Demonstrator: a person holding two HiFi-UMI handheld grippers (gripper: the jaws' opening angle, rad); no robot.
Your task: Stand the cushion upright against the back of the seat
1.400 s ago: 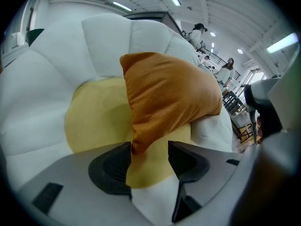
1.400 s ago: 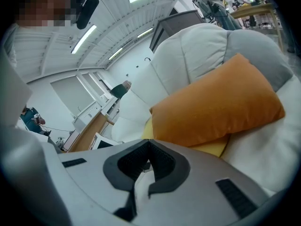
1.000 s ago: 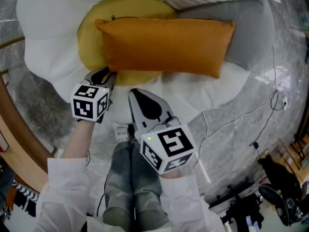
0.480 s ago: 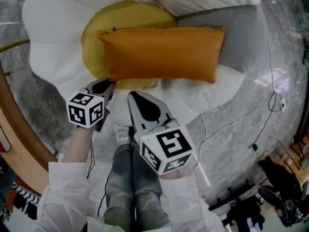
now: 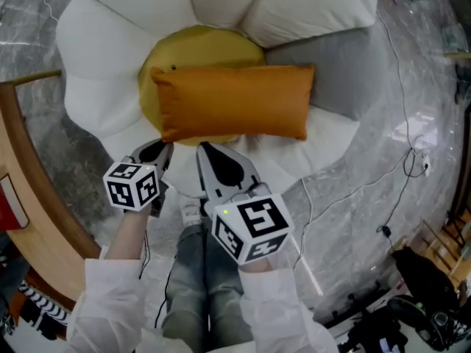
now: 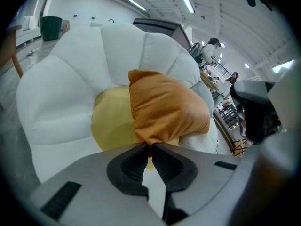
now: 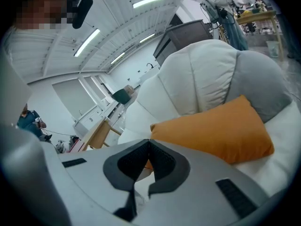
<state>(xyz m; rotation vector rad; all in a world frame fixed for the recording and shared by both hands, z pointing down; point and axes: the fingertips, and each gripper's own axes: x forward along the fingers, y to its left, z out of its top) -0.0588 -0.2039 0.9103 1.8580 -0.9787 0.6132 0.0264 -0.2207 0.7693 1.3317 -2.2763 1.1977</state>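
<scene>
An orange oblong cushion [image 5: 232,101] lies across the yellow round centre [image 5: 199,46] of a white flower-shaped seat [image 5: 96,72]. My left gripper [image 5: 162,150] is at the cushion's near left corner. Its jaws have just been closing and now pinch that corner [image 6: 149,145]. In the left gripper view the cushion [image 6: 164,105] rises from the jaws, lifted off the yellow pad. My right gripper [image 5: 204,148] sits at the cushion's near edge, a little right of the left one. Its jaws are shut [image 7: 149,142], with a sliver of orange fabric between the pads. The cushion [image 7: 211,131] stretches away to the right.
Tall white back petals [image 5: 309,2] and a grey petal [image 5: 342,72] stand behind the cushion. A curved wooden rail [image 5: 29,197] runs at the left. A cable [image 5: 353,190] trails over the marble floor at the right. The person's legs [image 5: 195,271] are below the grippers.
The left jaws closed on the cushion's near left corner. Both grippers have come up, and the cushion's near edge has risen with them. The head view has shifted back from the seat.
</scene>
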